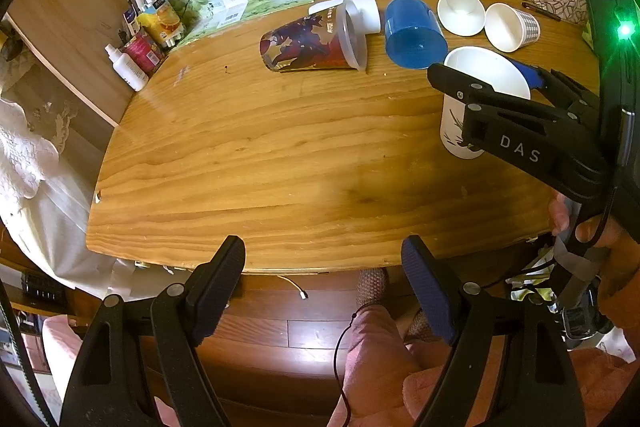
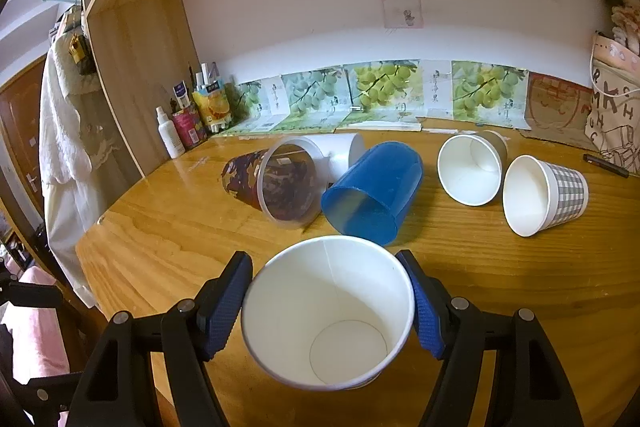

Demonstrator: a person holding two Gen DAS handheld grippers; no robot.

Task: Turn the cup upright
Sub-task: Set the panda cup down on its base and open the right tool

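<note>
A: What bore everything in this figure?
B: A wooden table [image 2: 520, 287], its far edge against a white wall [image 2: 320, 27] lined with grape-print boxes [image 2: 380, 87].

A: And the largest cups on it?
B: A blue cup [image 2: 372, 187] lay on its side near the middle, mouth toward the camera. Just left of it lay a clear-rimmed printed cup [image 2: 276, 183], also on its side, touching or nearly touching the blue one. A white cup [image 2: 344, 147] lay behind both.

A: Where was the task's cup?
B: The paper cup [image 2: 328, 311] stood upright near the front edge, mouth up, its inside plain white. The right gripper [image 2: 328, 303] was closed on its wall just below the rim, one blue pad [image 2: 224, 307] on each side. In the left wrist view the same cup [image 1: 486, 71] showed its base on the table, with the right gripper [image 1: 492, 83] across it.

A: And the left gripper?
B: The left gripper [image 1: 324, 291] hung at the table's near edge, fingers [image 1: 216, 291] spread wide, holding nothing.

A: The smaller items?
B: Two paper cups lay on their sides at the right: a plain cup [image 2: 468, 171] and a checked cup [image 2: 544, 195]. Bottles [image 2: 188, 123] stood in the back left corner, and a dark pen [image 2: 604, 165] lay at the far right
</note>
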